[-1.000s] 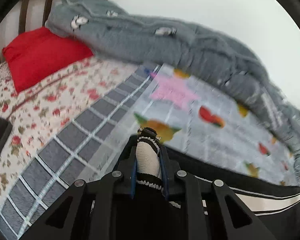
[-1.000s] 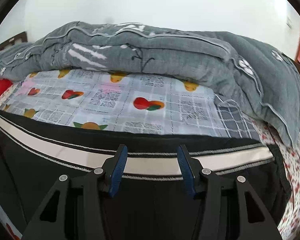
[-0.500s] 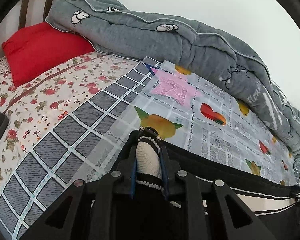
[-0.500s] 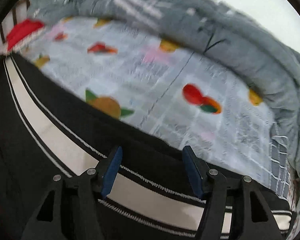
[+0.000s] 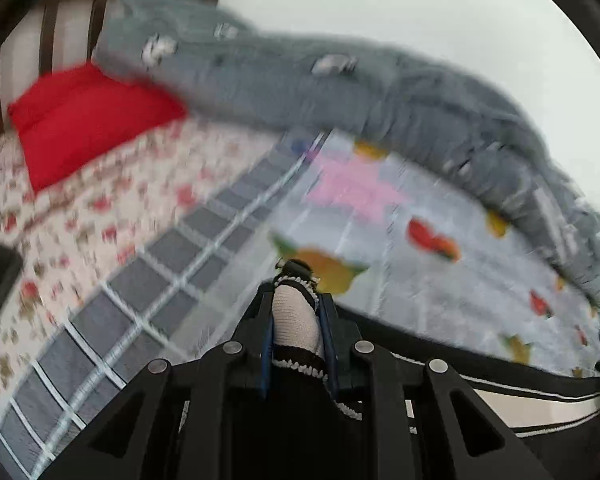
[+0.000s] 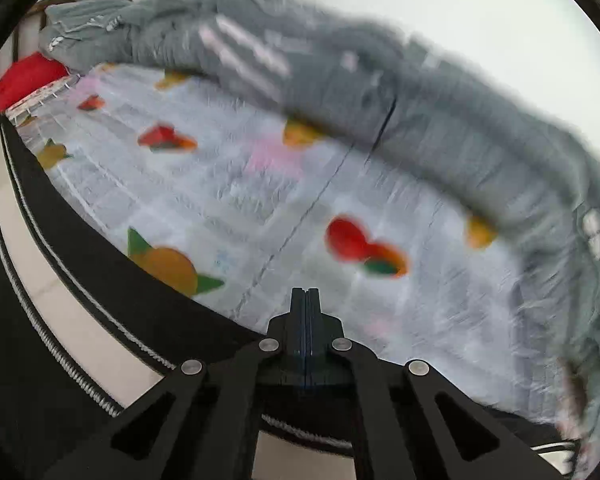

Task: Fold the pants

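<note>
The black pants with a white side stripe lie on the bed along the near edge; they show in the left wrist view point(image 5: 540, 412) and in the right wrist view point(image 6: 52, 312). My left gripper point(image 5: 296, 320) is shut on a bunched end of the pants, white stripe showing between the fingers. My right gripper point(image 6: 306, 304) is shut, fingers pressed together at the pants' upper edge; I cannot see fabric between the tips.
A grey quilt point(image 5: 340, 92) is heaped along the far side by the wall. A red pillow point(image 5: 84, 116) lies by the wooden headboard point(image 5: 48, 32). A fruit-print sheet point(image 6: 300, 200) and a floral sheet point(image 5: 80, 220) cover the bed.
My right gripper has gone from open to shut and has swung towards the pants' edge. My left gripper keeps its hold; both views are now blurred by motion.
</note>
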